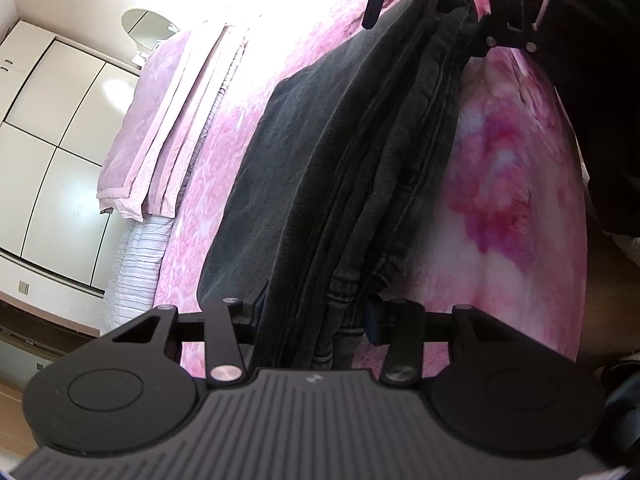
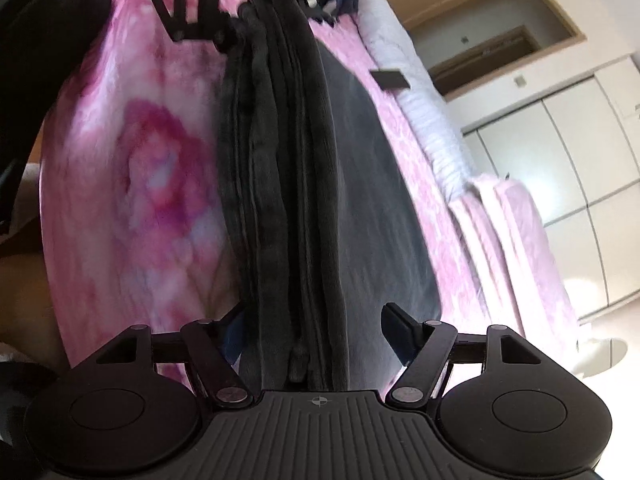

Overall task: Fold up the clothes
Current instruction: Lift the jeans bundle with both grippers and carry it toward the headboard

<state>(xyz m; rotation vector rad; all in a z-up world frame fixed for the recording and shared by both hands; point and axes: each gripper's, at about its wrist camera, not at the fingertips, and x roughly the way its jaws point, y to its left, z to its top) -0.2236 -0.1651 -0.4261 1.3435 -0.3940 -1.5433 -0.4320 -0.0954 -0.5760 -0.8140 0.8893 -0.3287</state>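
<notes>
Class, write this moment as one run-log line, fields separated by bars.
stage: folding | item: folded dark grey denim trousers on pink floral bedspread | left gripper: shut on trousers | right gripper: open, straddling them

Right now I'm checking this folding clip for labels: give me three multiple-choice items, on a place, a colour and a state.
1. Where does the folded garment lie?
A on a pink floral blanket
B on a wooden floor
C inside a drawer

2. What colour is the garment?
A white
B dark grey
C red

3. How is the right tool set?
A clamped on the garment
B out of view
C open, one pad clear of the cloth

Answers: 1 A, pink blanket shows on both sides. 2 B, washed dark grey. 3 C, a gap shows beside the right-hand pad, while the left tool pinches the other end.
</notes>
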